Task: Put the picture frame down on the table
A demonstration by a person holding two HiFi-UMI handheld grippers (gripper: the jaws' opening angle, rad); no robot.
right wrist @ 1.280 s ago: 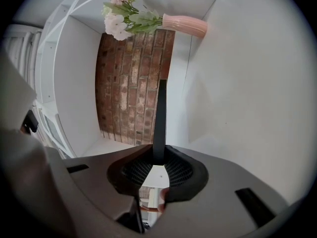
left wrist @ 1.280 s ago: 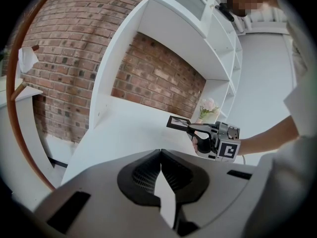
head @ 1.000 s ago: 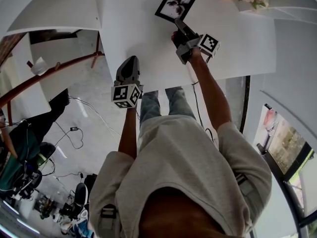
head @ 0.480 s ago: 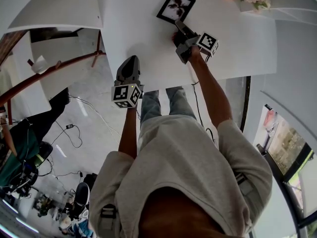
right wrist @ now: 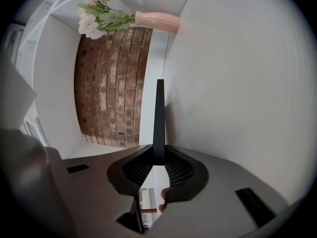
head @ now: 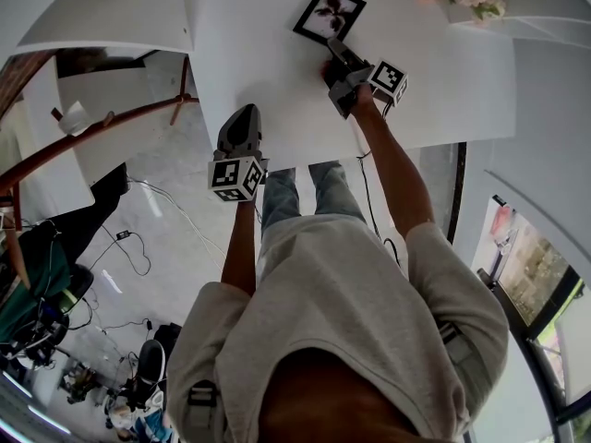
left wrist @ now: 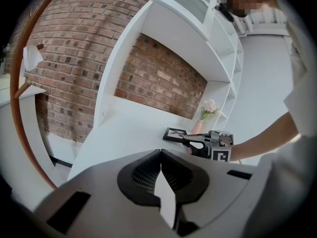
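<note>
Left gripper hangs closed and empty, short of the table; ahead of it, right gripper pinches the picture frame edge; beyond its jaws the frame barely shifted this past second and looks laid flat, so release seems due

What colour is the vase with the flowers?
The vase is pink. It shows best in the right gripper view.

Head view: sits above your head, looks steeply down; your shoulders fill lower half, counter far off at top.
Left gripper view: rides your left hand-held gripper, faces across counter toward brick wall; frame at mid-distance.
Right gripper view: rolled sideways, very near frame edge; counter stands like wall at right.
All three views share frame and vase; both gripper views share brick wall.
</note>
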